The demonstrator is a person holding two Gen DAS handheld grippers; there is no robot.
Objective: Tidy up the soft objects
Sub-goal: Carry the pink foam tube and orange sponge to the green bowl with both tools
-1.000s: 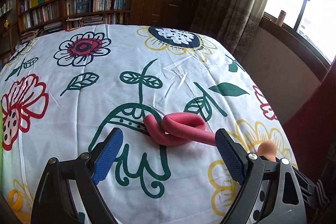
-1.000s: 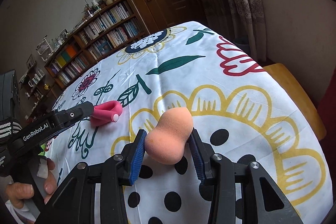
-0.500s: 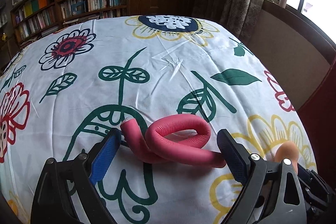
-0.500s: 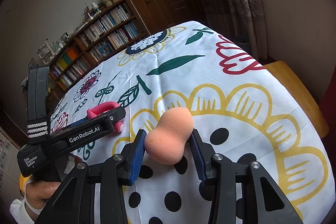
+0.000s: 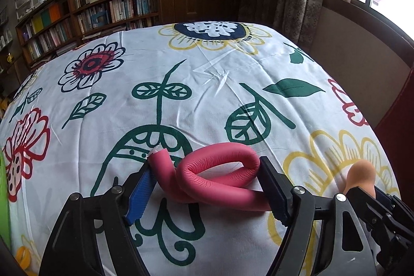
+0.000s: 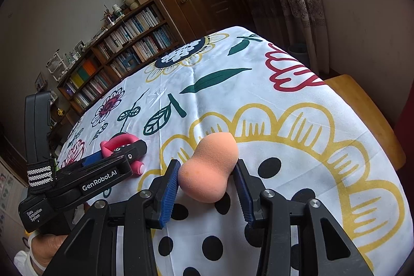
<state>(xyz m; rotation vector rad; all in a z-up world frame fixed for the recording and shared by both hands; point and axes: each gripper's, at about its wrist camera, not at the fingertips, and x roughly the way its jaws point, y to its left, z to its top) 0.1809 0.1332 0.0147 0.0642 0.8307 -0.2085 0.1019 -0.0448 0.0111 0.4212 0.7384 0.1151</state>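
Low in each frame, the right gripper point(image 6: 207, 180) was clamped on the peach sponge point(image 6: 209, 168) and the left gripper point(image 5: 204, 184) pressed against the looped pink foam roller point(image 5: 220, 180) on the floral cloth point(image 5: 207, 84), so neither looked sorted yet.

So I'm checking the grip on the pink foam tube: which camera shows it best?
The left wrist view: the pink foam tube lies looped on the floral cloth between the left gripper fingers, nearly all visible. In the right wrist view only a small part of the pink foam tube shows behind the left gripper.
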